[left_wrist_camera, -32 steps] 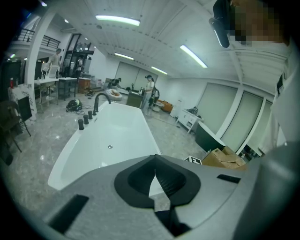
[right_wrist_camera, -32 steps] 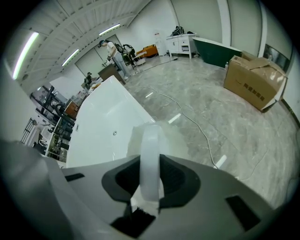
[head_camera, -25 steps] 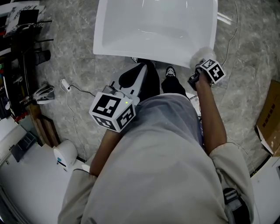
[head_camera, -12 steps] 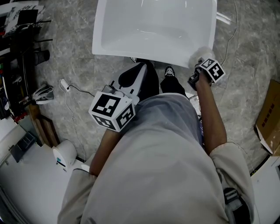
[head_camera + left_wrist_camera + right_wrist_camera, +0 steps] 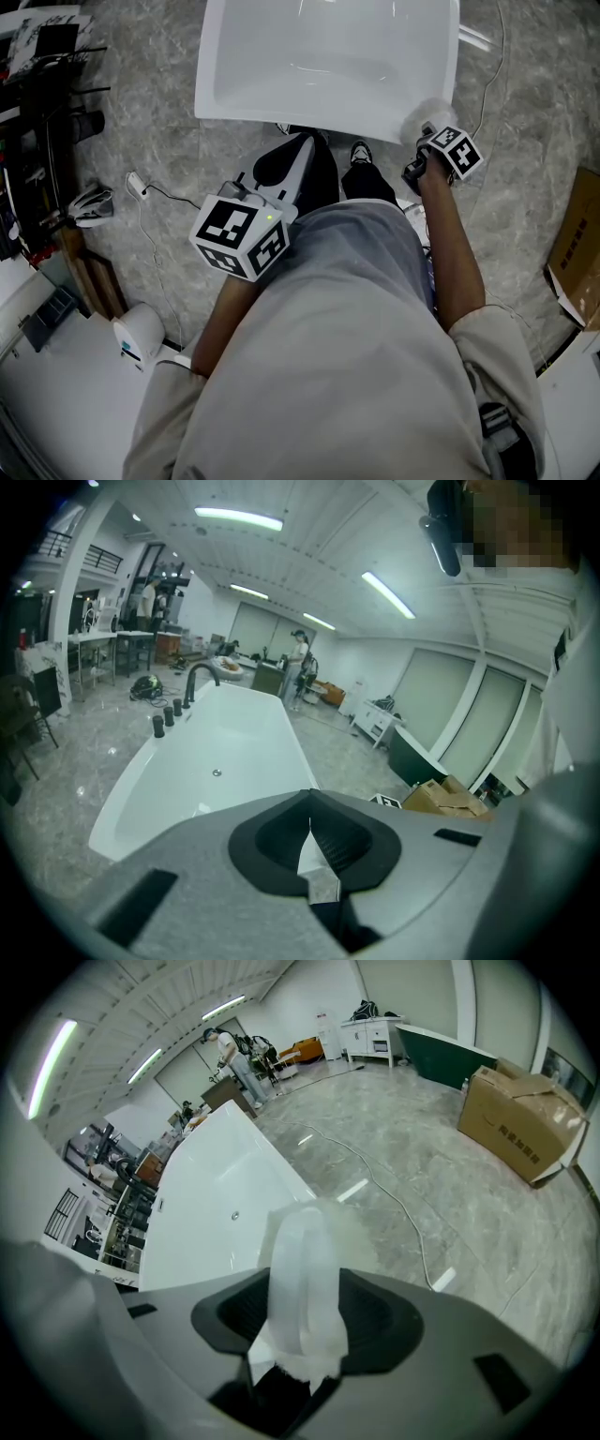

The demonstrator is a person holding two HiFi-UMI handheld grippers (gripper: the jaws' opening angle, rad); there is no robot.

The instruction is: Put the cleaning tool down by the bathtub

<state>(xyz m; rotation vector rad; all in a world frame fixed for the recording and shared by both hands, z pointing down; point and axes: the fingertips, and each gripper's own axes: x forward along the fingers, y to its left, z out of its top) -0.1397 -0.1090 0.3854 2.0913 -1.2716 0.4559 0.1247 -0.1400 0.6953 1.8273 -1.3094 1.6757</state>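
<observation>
The right gripper's [image 5: 305,1335] jaws have just been opening; the white cleaning tool [image 5: 302,1269] stands loose between them, with the bathtub [image 5: 206,1204] just beyond. The left gripper's [image 5: 314,850] jaws are together and empty.

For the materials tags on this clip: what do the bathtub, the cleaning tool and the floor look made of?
Bathtub: glossy white, likely acrylic or enamel; bright highlights sit on its smooth surface.
Cleaning tool: a translucent, plastic-looking loop handle over a fuzzy white, fibre-like head; the exact material is unclear.
Floor: polished grey veined stone or stone-look tile, with streaks of light mirrored in it.
</observation>
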